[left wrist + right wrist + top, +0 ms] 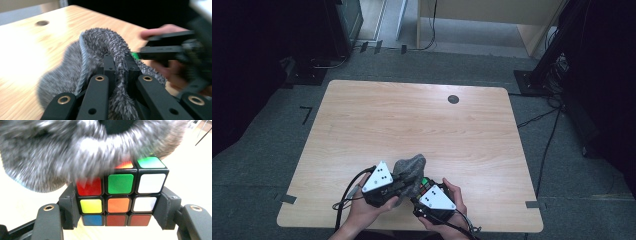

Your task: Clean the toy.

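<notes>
While the left gripper [120, 67] pinches a fold of the fuzzy grey cloth [105, 45], the right gripper [117, 207] hugs the colour cube [120, 195] by two sides.

Tight jaws lift the cloth over the cube, maybe to wipe or cover it. Both sit at 6 o'clock on the table [412, 115]. The right gripper view shows the cube's squares; the high view shows both hands close together.
</notes>
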Tool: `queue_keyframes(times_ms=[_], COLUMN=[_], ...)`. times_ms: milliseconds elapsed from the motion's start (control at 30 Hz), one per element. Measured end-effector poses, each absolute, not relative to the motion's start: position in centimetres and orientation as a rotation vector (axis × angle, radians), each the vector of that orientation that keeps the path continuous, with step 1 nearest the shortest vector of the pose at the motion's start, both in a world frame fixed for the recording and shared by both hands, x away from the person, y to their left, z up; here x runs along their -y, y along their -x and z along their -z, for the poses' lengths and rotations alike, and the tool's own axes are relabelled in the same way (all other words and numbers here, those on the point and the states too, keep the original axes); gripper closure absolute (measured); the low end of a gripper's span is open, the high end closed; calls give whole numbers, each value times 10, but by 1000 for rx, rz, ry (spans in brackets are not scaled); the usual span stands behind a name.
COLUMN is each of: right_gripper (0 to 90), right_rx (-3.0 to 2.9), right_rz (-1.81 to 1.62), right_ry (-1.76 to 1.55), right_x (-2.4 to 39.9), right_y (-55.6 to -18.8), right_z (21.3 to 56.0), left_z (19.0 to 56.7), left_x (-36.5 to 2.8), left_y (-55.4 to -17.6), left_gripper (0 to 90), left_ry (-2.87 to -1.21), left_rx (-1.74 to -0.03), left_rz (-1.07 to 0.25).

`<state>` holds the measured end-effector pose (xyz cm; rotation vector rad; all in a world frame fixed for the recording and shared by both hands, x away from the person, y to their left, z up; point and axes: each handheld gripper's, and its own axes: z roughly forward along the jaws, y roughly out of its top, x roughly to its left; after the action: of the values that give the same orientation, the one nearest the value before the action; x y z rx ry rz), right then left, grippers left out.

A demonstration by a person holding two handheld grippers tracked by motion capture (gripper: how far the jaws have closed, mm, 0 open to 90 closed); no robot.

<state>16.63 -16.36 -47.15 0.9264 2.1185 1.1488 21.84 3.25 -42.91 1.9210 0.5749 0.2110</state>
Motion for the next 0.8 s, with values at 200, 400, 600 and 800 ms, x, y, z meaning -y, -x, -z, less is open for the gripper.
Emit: queue_keyframes(times_ms=[200, 400, 600, 800], right_gripper=[343, 343, 343, 343], right_rx=[-2115, -2121, -2115, -2121], right_rz=[-1167, -1154, -1171, -1156], right_ry=[-925, -918, -919, -928], right_x=[162, 161, 161, 162], right_y=[-167, -166, -166, -166], right_z=[471, 472, 471, 473], left_z=[425, 428, 425, 429], left_x=[-12, -32, -14, -28], left_y=[-198, -218, -200, -218], left_gripper=[848, 851, 850, 852], left_ry=[-1953, -1917, -1949, -1929], left_rx=[-440, -575, -427, -561], left_rz=[-232, -184, -178, -191])
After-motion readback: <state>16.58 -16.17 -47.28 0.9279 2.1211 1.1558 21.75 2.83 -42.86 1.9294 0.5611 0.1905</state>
